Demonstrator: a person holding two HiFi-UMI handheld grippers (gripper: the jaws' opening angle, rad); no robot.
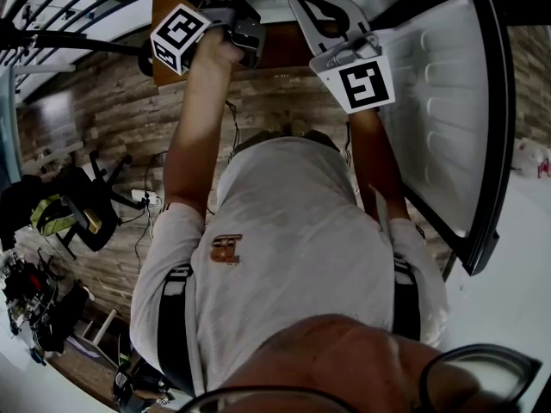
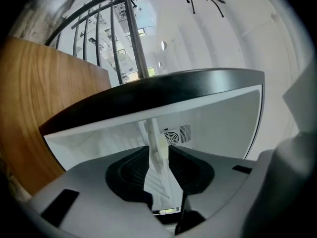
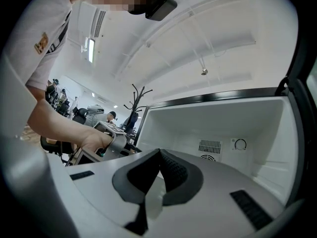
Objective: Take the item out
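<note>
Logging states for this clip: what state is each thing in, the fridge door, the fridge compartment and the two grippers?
fridge door: swung open.
fridge compartment: exposed, no item seen in the visible part.
left gripper: jaws apart, nothing between them.
right gripper: jaw tips together, holding nothing.

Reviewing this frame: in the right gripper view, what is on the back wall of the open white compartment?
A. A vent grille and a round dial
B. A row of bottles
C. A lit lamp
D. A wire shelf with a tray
A: on the back wall of the white compartment, a slatted vent grille sits beside a round dial.
</note>
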